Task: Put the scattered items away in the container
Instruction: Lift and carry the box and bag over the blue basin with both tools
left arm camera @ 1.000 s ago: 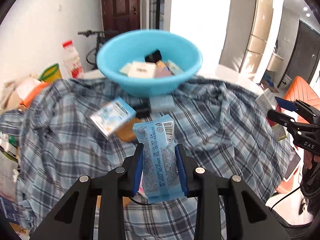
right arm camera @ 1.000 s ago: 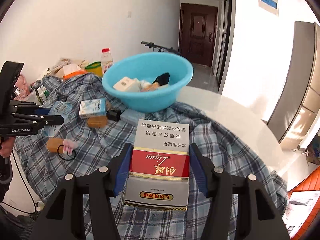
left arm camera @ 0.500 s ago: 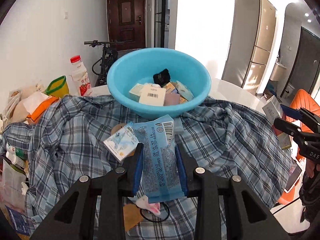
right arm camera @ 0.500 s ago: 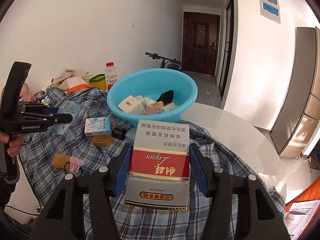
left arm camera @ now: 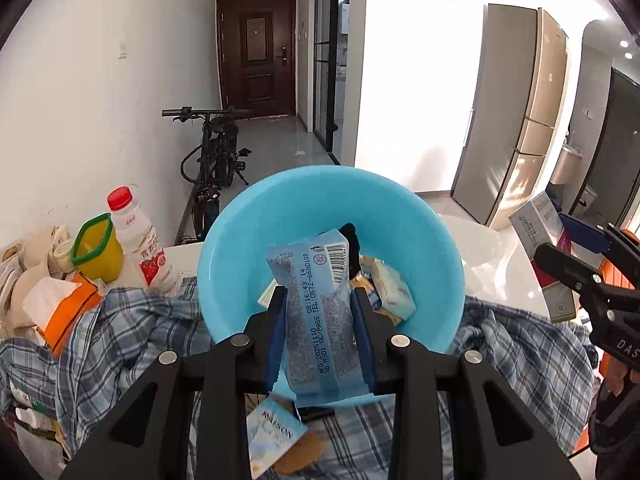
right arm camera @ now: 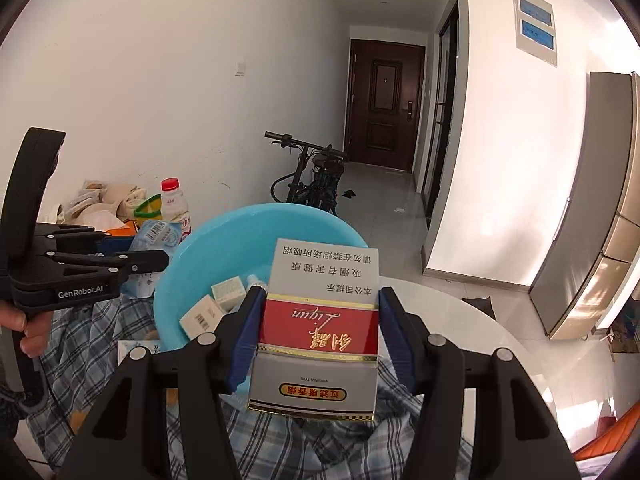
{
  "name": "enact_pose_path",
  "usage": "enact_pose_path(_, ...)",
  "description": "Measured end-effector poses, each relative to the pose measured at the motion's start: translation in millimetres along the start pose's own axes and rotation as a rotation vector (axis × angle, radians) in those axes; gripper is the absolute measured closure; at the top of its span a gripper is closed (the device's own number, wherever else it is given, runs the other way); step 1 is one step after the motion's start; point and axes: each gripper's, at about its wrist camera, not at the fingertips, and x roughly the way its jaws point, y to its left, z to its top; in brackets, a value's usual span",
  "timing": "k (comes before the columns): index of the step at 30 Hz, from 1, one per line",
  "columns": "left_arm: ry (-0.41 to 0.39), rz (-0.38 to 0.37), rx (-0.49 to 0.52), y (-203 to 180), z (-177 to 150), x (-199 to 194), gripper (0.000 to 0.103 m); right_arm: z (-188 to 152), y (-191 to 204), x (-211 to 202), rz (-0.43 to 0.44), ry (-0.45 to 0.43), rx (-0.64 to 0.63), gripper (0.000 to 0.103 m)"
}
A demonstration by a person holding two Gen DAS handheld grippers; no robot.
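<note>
The round, smooth blue plastic basin (left arm camera: 432, 240) sits on a rumpled blue plaid cloth (left arm camera: 120, 332) spread over the glossy white desk (right arm camera: 460, 320), already holding small cartons. The left claw (left arm camera: 320, 336) is clamped on a soft, crinkly pale-blue packet (left arm camera: 316, 312) printed with a barcode, held upright over the basin's near rim. The right claw (right arm camera: 318, 336) grips a stiff rectangular red, white and grey box (right arm camera: 320, 320) with gold lettering, poised at the basin's right edge. A small blue carton (left arm camera: 272, 436) lies on the cloth nearer. To the left stands a red-capped bottle (left arm camera: 136, 236).
</note>
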Motion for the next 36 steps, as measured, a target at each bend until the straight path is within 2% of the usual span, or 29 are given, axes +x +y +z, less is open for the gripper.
enact_pose_path(7,0.037,0.057,-0.053,14,54,55,0.070,42,-22,54,-0.007,0.038,0.071,0.047)
enact_pose_path(12,0.073,0.034,-0.073,19,77,81,0.070,59,-30,84,-0.006,0.059,0.073,0.047)
enact_pose_path(17,0.080,0.028,-0.084,22,77,87,0.070,61,-35,100,0.006,0.077,0.092,0.047)
enact_pose_path(26,0.106,0.026,-0.070,17,74,94,0.070,60,-39,105,0.024,0.098,0.117,0.047)
enact_pose_path(36,0.182,0.025,-0.066,18,62,144,0.070,46,-34,136,0.034,0.159,0.097,0.047)
